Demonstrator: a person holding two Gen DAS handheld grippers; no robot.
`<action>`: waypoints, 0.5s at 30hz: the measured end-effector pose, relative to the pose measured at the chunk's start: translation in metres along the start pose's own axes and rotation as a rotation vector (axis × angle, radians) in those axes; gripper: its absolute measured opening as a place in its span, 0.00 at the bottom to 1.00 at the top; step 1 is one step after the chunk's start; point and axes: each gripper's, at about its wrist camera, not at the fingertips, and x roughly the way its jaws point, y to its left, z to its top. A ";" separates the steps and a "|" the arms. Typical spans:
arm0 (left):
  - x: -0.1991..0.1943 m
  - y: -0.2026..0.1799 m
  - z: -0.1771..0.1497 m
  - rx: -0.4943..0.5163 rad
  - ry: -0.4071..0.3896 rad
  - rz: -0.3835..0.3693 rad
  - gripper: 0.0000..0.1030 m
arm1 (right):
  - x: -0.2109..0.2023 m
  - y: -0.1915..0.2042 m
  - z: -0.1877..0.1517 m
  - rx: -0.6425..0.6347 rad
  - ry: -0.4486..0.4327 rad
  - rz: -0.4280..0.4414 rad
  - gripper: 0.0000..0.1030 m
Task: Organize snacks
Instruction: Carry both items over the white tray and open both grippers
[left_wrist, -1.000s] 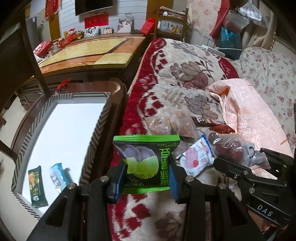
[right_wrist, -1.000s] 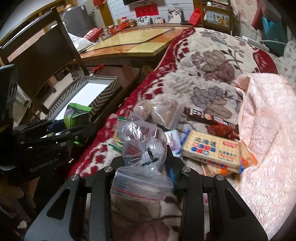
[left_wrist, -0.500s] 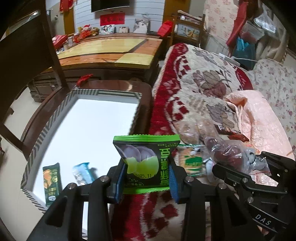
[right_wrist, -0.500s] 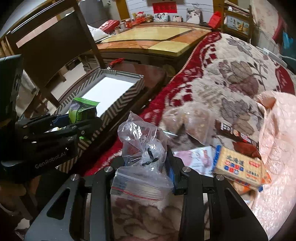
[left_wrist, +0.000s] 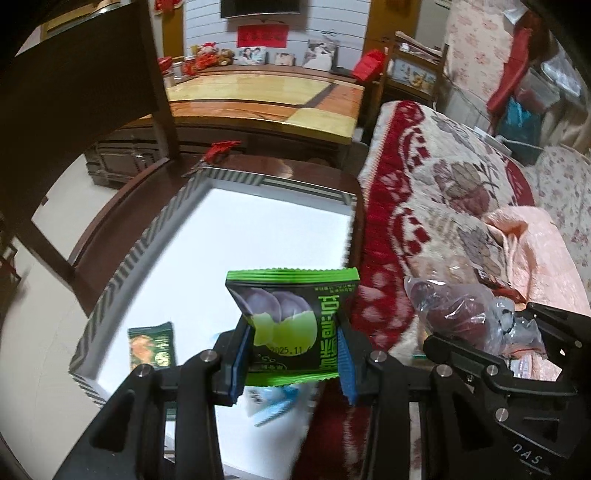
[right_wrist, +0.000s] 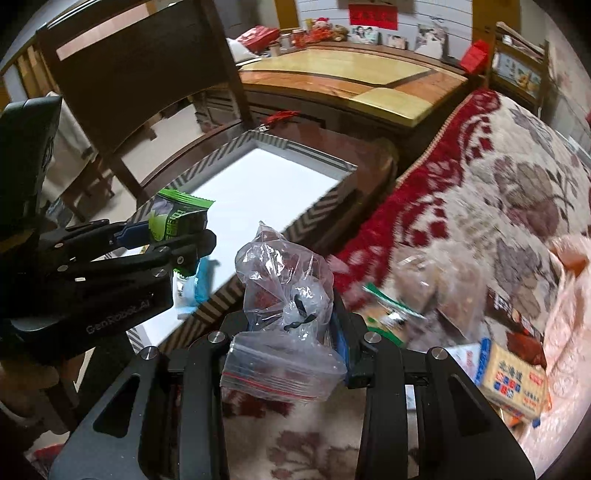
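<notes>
Floral blanket (left_wrist: 461, 192) beside white tray (left_wrist: 258, 236); left claw (left_wrist: 291, 354) grasping green packet (left_wrist: 291, 325), right claw (right_wrist: 291, 332) clear bag (right_wrist: 284, 295)

Bed w/ red-cream floral blanket (right_wrist: 498, 206), pink quilt (left_wrist: 532, 251) on far side. On blanket: cracker box (right_wrist: 513, 380), brown bar (right_wrist: 517, 317), clear bags of snacks (right_wrist: 443, 280), green-edged packet (right_wrist: 391, 306); rest of pile blurred. Beside bed: dark wood chair seat (left_wrist: 303, 170) carrying striped white box (left_wrist: 155, 236). In box: dark green packet (left_wrist: 151, 345), blue-white packet (left_wrist: 273, 406).
</notes>
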 end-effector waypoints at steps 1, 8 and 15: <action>0.000 0.004 0.000 -0.007 -0.002 0.004 0.41 | 0.002 0.003 0.002 -0.005 0.003 0.003 0.32; 0.004 0.038 0.003 -0.065 -0.011 0.038 0.41 | 0.023 0.028 0.020 -0.055 0.028 0.031 0.32; 0.014 0.067 0.003 -0.116 0.000 0.080 0.41 | 0.044 0.047 0.034 -0.095 0.054 0.053 0.32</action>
